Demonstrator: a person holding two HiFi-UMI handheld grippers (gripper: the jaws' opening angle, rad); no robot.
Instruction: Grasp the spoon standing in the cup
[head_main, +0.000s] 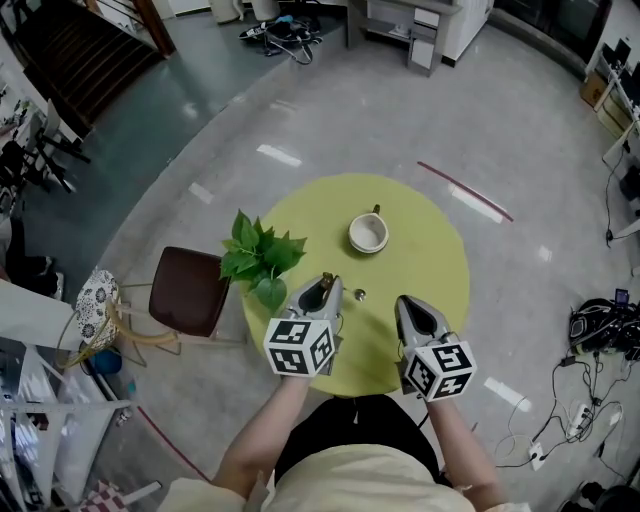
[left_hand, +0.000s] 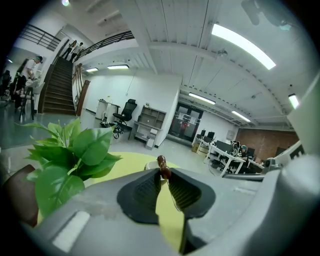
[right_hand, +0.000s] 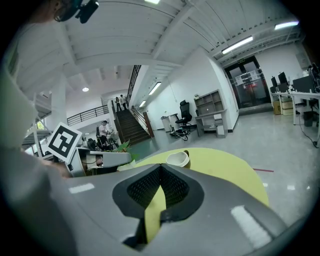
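Because the spoon (left_hand: 162, 166) is slim, light and stiff, with a smooth brown knob on its handle end, it may swivel in a pinch. The left tool (head_main: 326, 284) is clamped on that knob and holds the spoon above the matte yellow-green bench (head_main: 430, 250), apart from the glossy white cup (head_main: 368, 233). The right tool (right_hand: 159, 170) is closed on nothing, and a leafy plant (head_main: 258, 258) stands beside the left one.

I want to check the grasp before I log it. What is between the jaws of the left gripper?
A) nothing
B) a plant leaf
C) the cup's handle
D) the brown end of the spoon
D: the left gripper is closed on the spoon, its brown end sticking up between the pads.
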